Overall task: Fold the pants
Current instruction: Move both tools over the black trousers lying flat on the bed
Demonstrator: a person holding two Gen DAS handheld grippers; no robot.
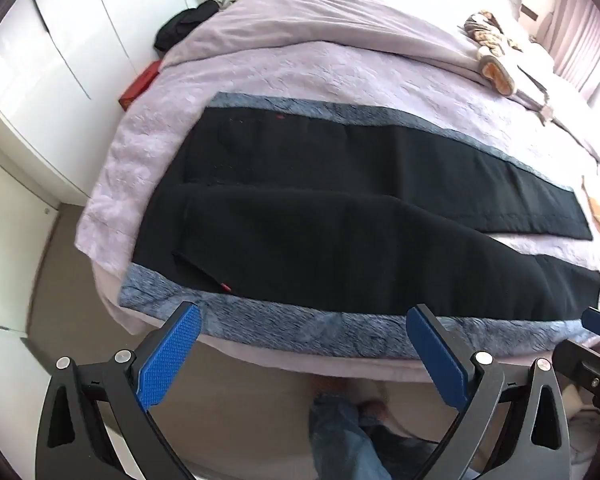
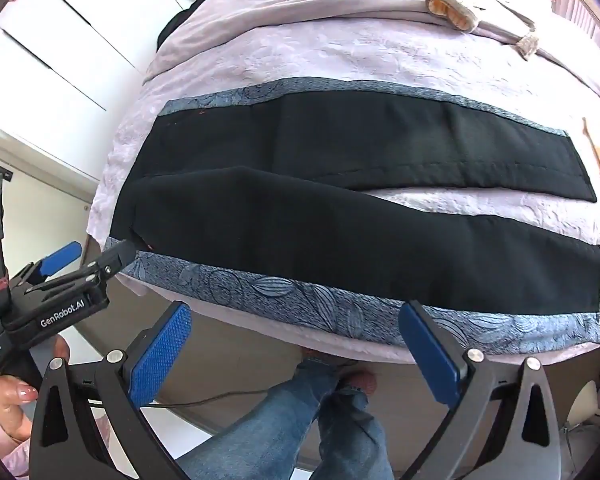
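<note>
Black pants [image 1: 320,216] lie flat across the bed, waist at the left, two legs spread apart toward the right; they also show in the right wrist view [image 2: 340,216]. My left gripper [image 1: 304,320] is open and empty, hovering off the bed's near edge below the pants. My right gripper [image 2: 296,320] is open and empty too, off the near edge. The left gripper shows in the right wrist view [image 2: 88,256] at the far left, its tip near the waist corner.
The pants rest on a lilac bedspread with a blue patterned band [image 1: 300,332]. A plush toy [image 1: 492,52] lies at the far right. White wardrobe doors [image 1: 60,40] stand left. The person's jeans-clad legs [image 2: 320,420] stand below the bed edge.
</note>
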